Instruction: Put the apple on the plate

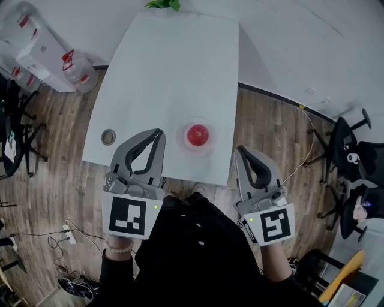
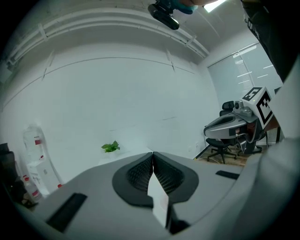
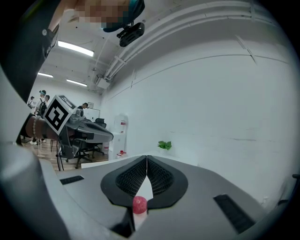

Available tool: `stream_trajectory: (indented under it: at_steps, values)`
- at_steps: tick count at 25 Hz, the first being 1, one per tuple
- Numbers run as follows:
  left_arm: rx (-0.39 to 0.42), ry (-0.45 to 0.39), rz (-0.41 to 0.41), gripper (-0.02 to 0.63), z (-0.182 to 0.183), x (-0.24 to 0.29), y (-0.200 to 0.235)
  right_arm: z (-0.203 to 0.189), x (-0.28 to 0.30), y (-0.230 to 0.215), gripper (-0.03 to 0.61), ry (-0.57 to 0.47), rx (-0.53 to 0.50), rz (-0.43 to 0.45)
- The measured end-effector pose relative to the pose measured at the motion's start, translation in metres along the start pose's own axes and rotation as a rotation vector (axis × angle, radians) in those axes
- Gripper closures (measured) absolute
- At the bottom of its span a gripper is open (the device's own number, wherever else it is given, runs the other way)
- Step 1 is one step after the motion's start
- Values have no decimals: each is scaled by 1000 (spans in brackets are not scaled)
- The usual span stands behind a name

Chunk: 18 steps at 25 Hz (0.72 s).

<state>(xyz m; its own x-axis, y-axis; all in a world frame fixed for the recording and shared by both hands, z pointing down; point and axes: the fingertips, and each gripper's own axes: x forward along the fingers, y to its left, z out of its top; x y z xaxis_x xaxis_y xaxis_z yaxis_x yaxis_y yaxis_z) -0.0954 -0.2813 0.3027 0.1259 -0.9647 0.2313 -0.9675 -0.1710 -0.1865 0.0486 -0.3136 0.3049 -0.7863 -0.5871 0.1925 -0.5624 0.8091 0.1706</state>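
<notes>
A red apple (image 1: 198, 135) sits on a pale round plate (image 1: 209, 147) near the front edge of the white table (image 1: 174, 66). My left gripper (image 1: 160, 131) hangs over the table's front edge just left of the plate, jaws shut and empty. My right gripper (image 1: 239, 149) is off the table's right front corner, right of the plate, also shut on nothing. In the left gripper view the jaw tips (image 2: 153, 153) meet, and the other gripper (image 2: 234, 124) shows at right. In the right gripper view the tips (image 3: 146, 157) meet, and the apple (image 3: 139, 204) shows low, beyond the jaws.
A small grey ring (image 1: 108, 137) lies at the table's front left corner. A green plant (image 1: 163, 4) stands at the far end. Water bottles (image 1: 75, 66) stand on the wood floor at left, office chairs (image 1: 351, 150) and a cable at right.
</notes>
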Motion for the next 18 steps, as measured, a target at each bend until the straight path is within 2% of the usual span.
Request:
stream_trajectory:
  at_steps: [5, 9, 18]
  values:
    - [-37, 5, 29, 597, 0, -7, 8, 6, 4, 0, 537, -14, -7, 8]
    - [2, 17, 31, 597, 0, -7, 11, 8, 8, 0, 537, -16, -9, 17]
    - [0, 30, 9, 597, -6, -13, 6, 6, 5, 7, 537, -14, -18, 18]
